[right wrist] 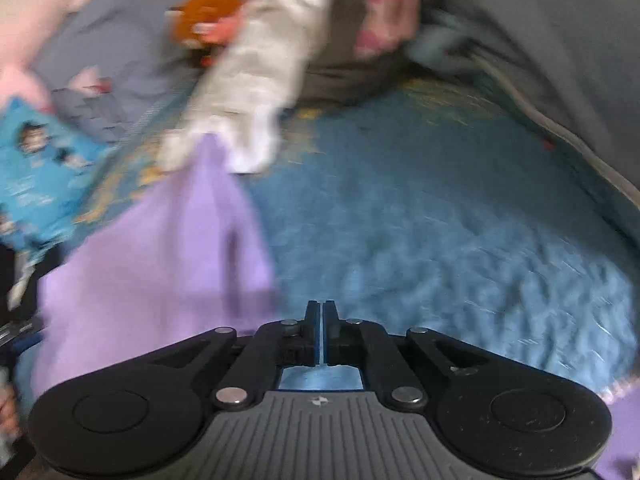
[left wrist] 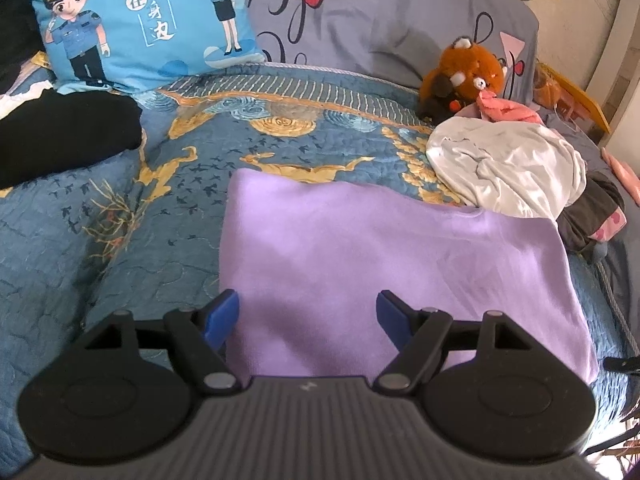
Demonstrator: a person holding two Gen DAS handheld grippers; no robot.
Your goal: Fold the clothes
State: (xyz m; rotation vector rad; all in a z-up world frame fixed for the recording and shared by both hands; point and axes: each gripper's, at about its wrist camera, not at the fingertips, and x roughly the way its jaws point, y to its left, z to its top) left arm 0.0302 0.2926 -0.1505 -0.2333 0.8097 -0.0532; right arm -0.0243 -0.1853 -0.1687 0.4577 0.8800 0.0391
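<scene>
Lilac garment (left wrist: 380, 264), soft, smooth knit, folded to a rough rectangle, flat at centre of the left wrist view on the quilted blue bedspread (left wrist: 80, 240); left edge straight, far edge meeting a crumpled white garment (left wrist: 508, 168) at upper right. Left gripper (left wrist: 308, 316) over its near edge, fingers spread wide, holding nothing. Right gripper (right wrist: 322, 332) with fingers pressed together, empty, above bare stitched quilt; open room across the blurred right half of that view. Black clothing (left wrist: 60, 136) at left edge.
</scene>
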